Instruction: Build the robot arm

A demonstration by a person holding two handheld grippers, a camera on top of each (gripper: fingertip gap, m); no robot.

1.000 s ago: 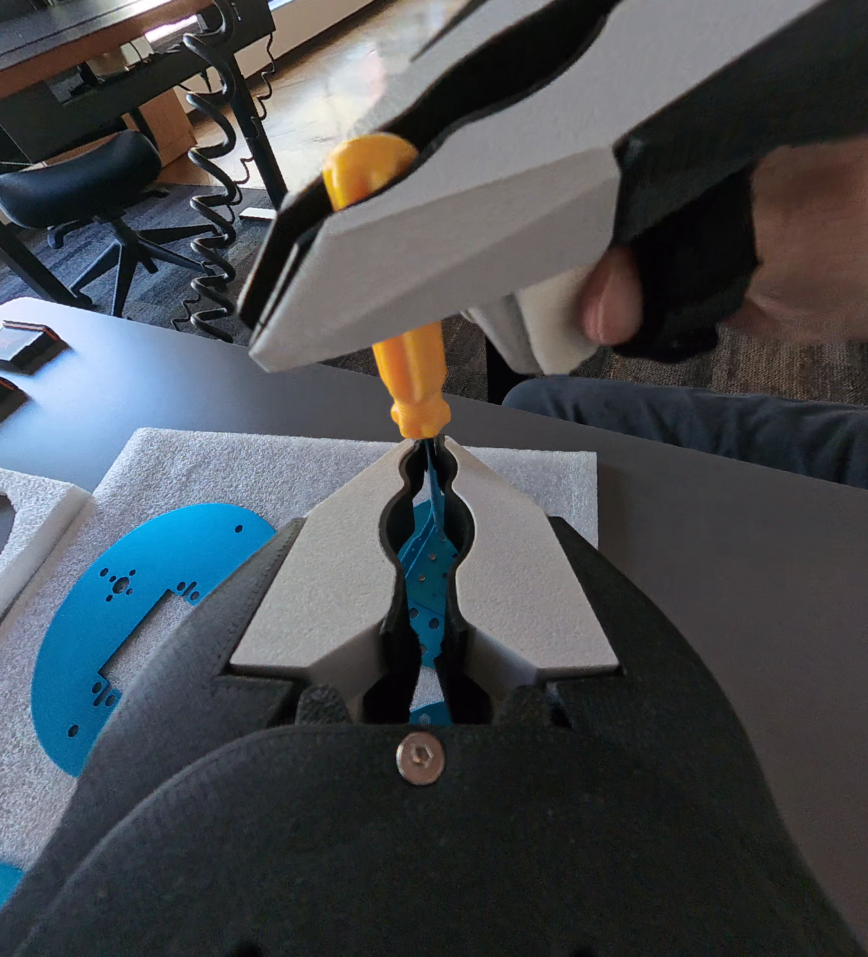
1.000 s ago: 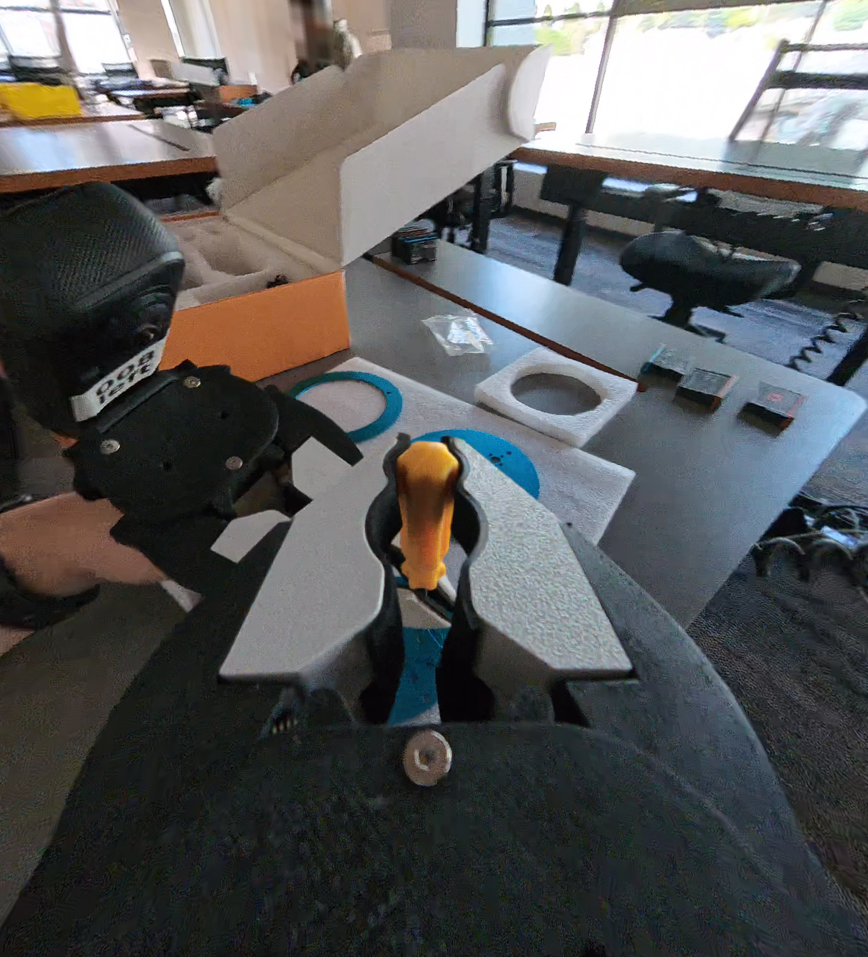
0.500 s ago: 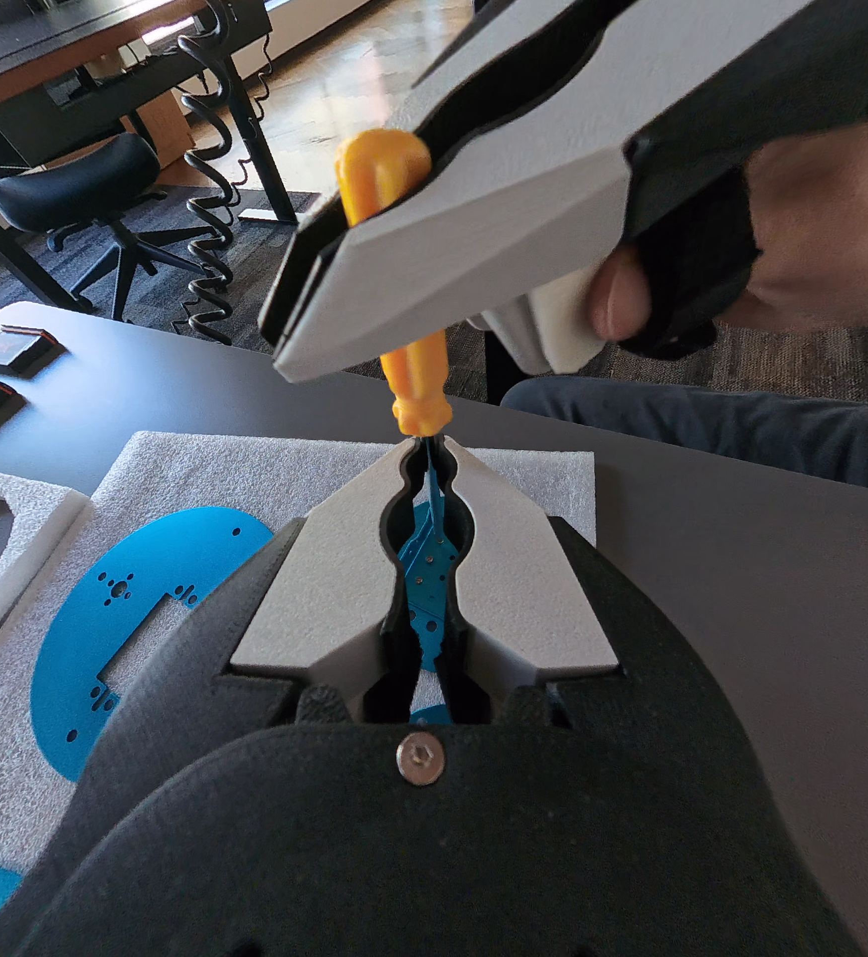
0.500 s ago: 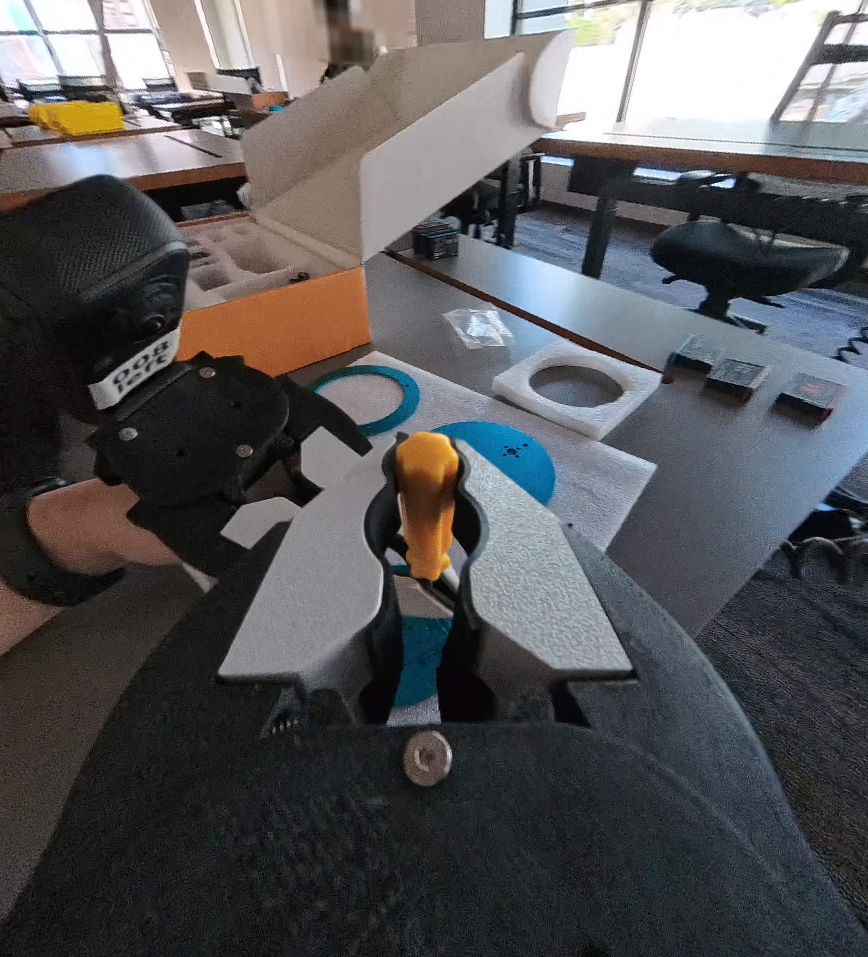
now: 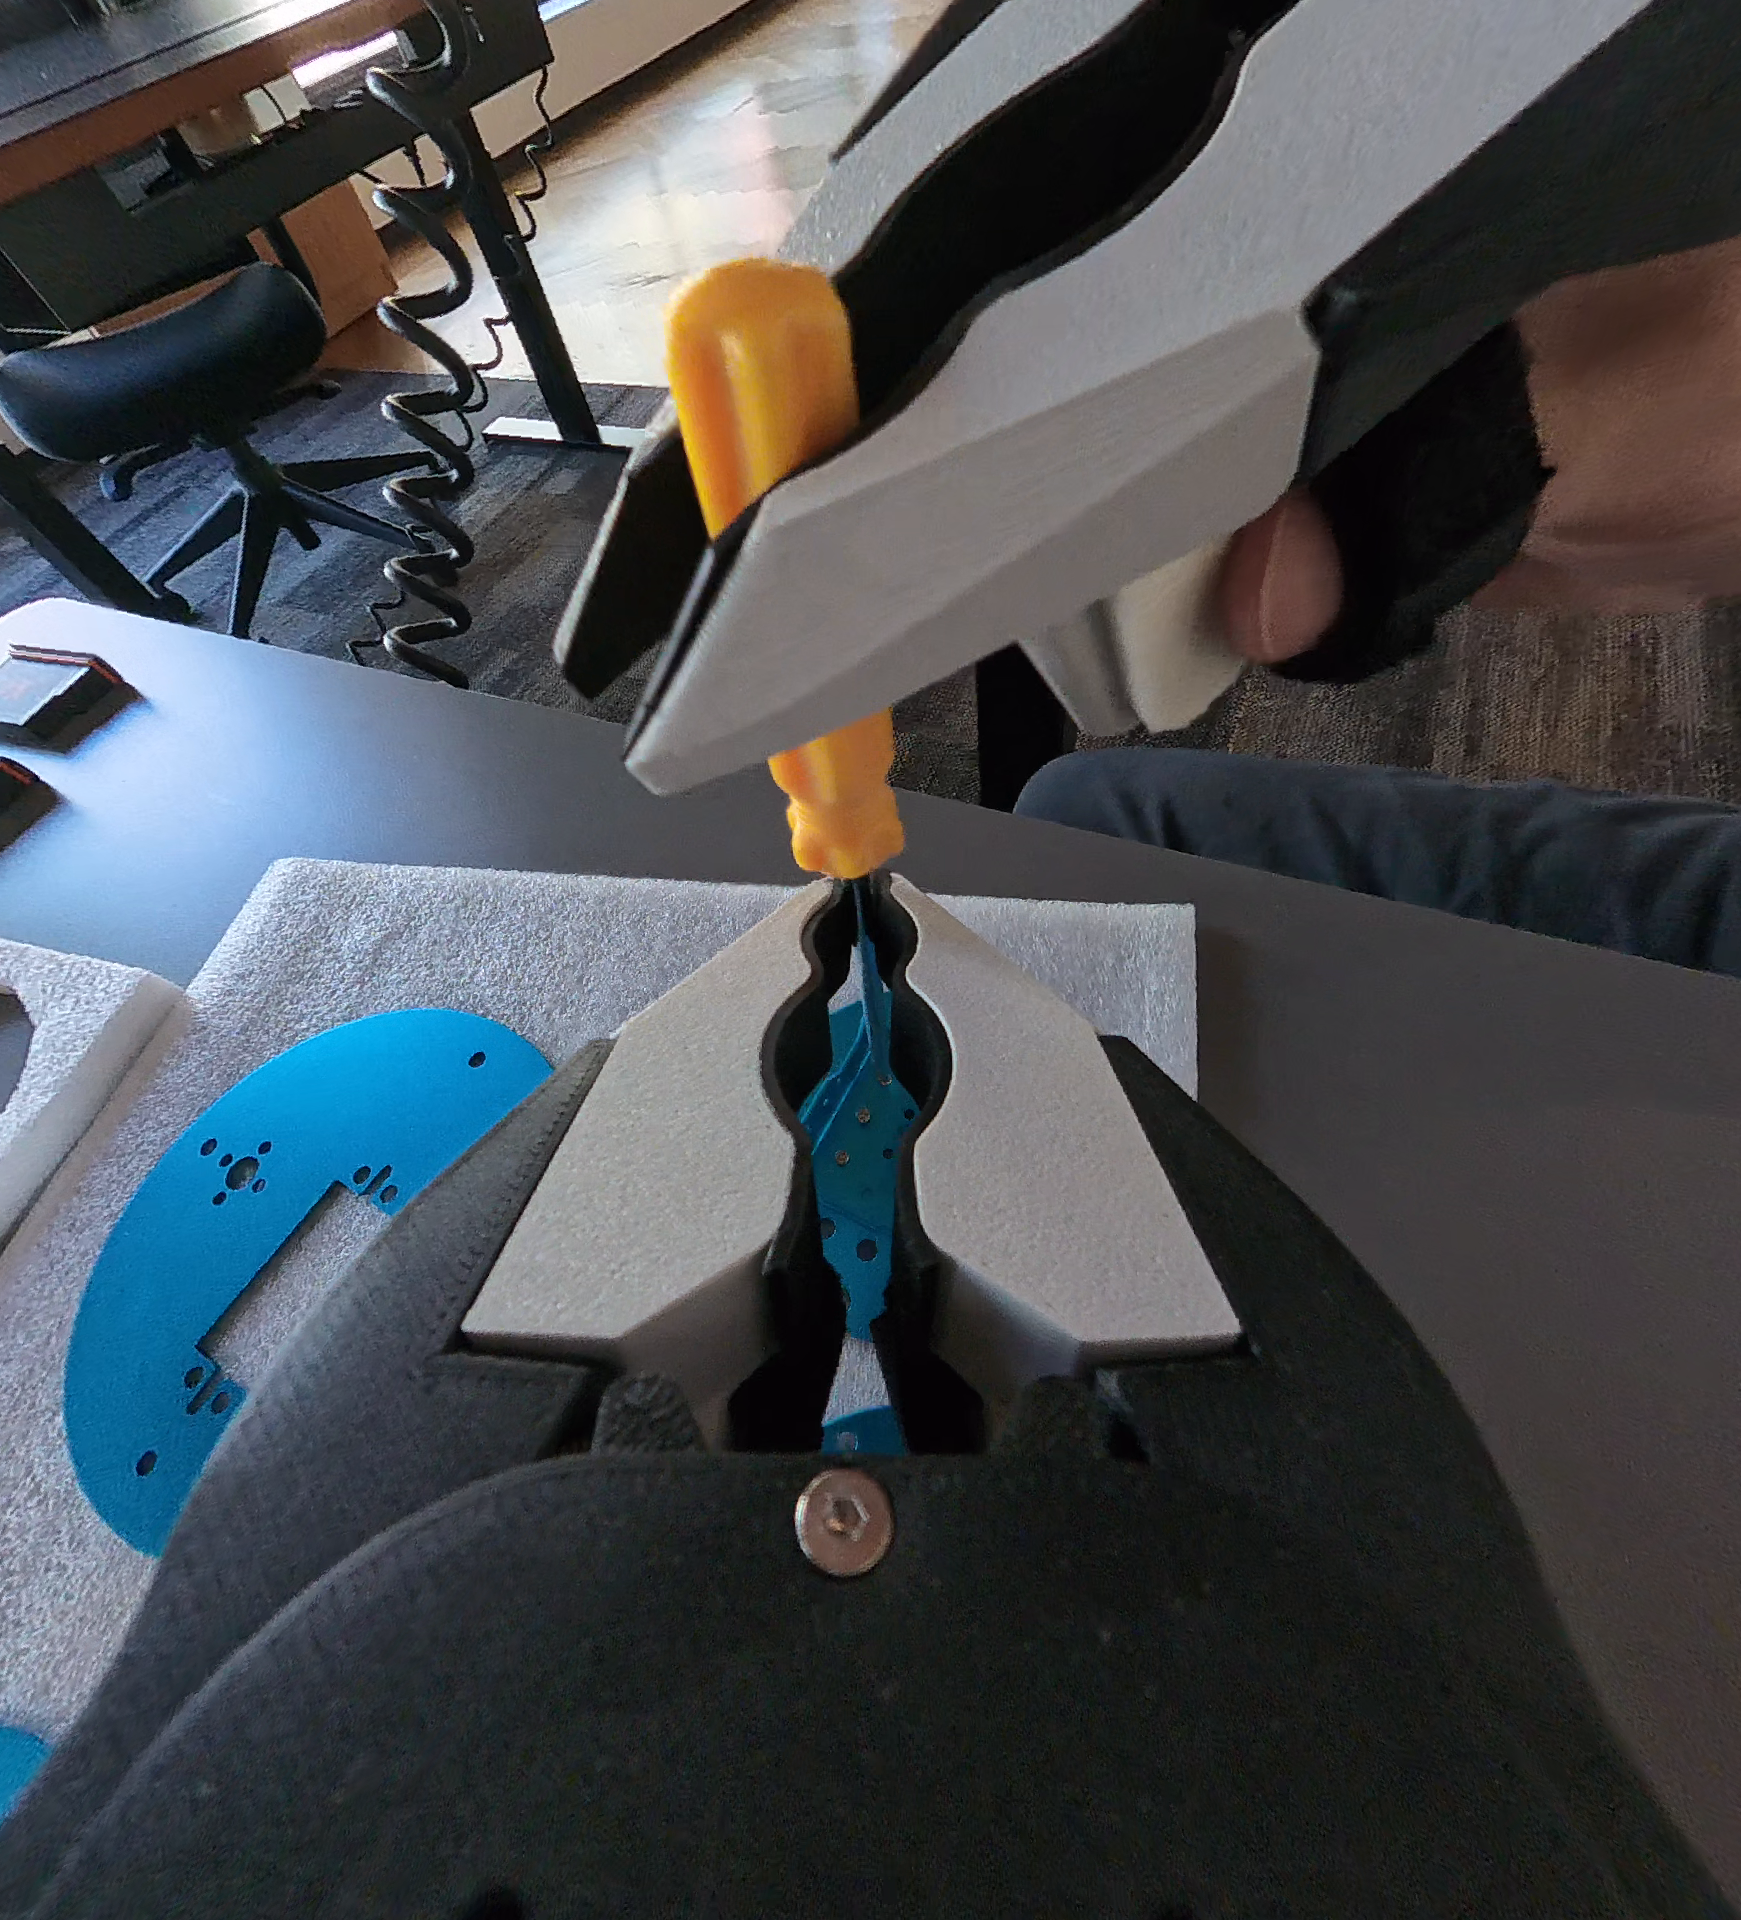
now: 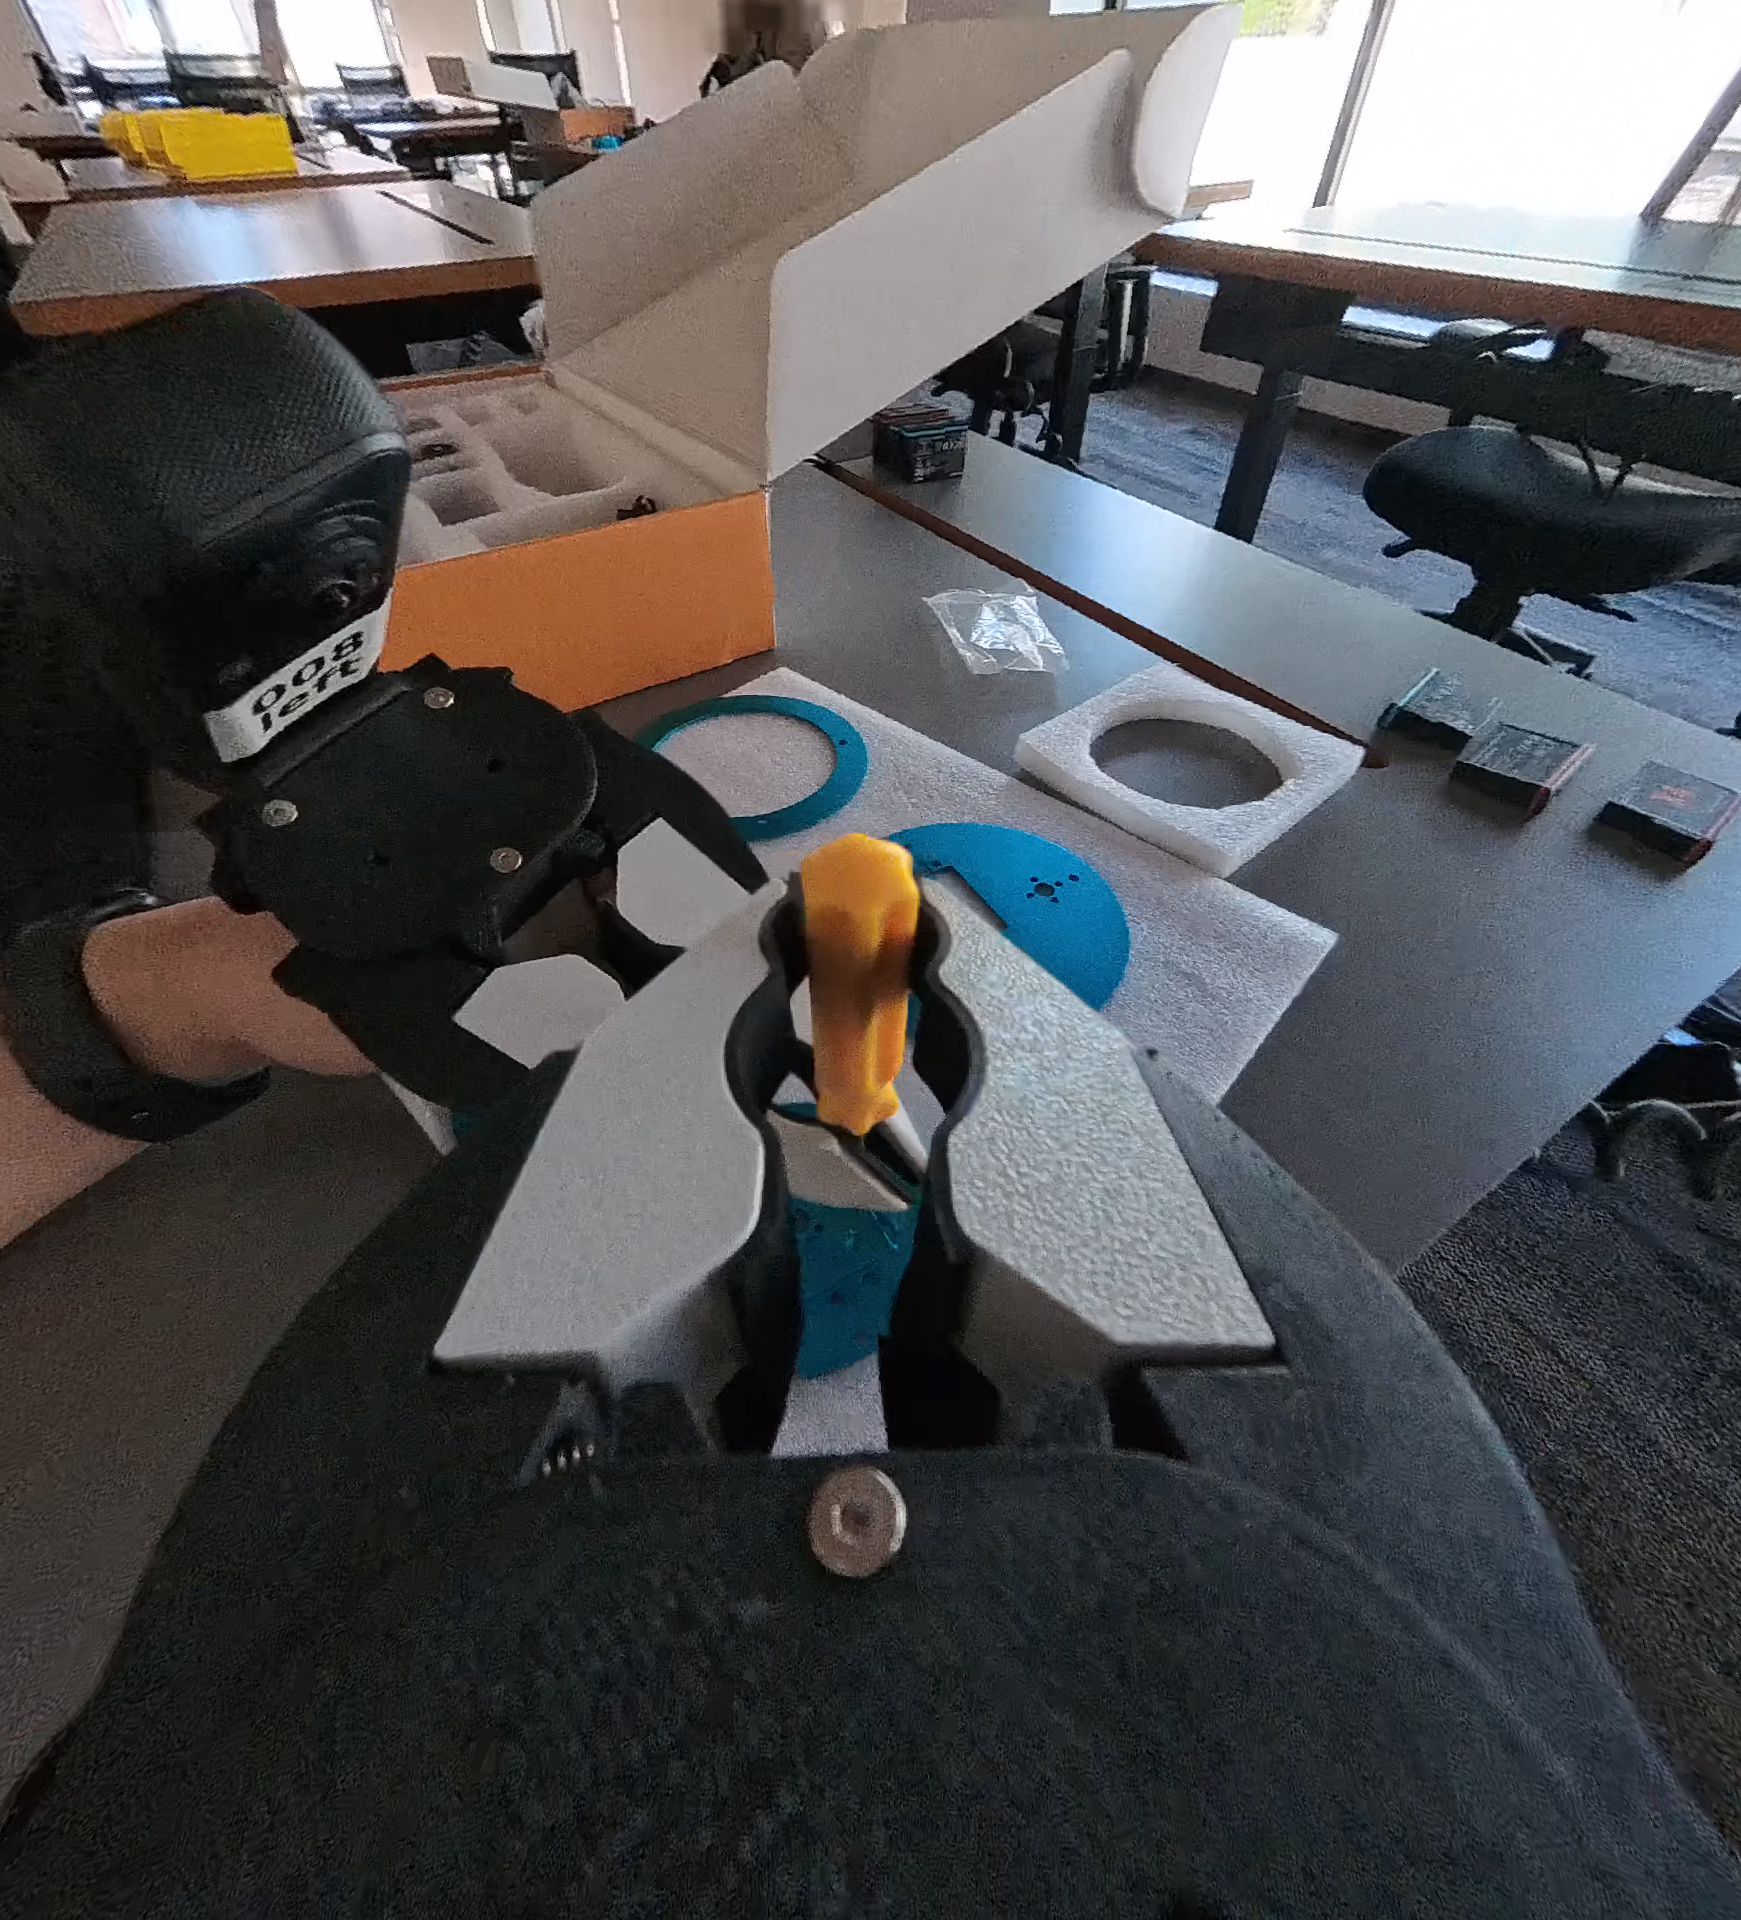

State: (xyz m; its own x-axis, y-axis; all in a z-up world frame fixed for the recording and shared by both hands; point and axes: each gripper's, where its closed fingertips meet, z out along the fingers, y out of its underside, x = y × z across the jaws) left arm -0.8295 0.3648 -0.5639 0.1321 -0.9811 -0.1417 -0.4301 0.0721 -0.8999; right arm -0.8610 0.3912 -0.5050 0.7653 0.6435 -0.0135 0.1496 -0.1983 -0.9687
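Orange screwdriver [image 6: 861, 977] clamped in right gripper [image 6: 850, 904] jaws; left gripper [image 5: 858, 894] jaws pinch blue bracket [image 5: 861, 1153].

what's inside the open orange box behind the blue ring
The orange box holds white foam with cut-out pockets and a few small dark parts. The left gripper hides its left end, and the pockets' contents are unclear.

The left gripper [image 5: 861, 894] sits low, its jaws pinched nearly together around a thin part held edge-on. The right gripper [image 6: 850, 935] comes in from above and to the right, angled down, jaws clamped on a handle held upright just over the left fingertips. A hand [image 5: 1614, 457] grips its body.
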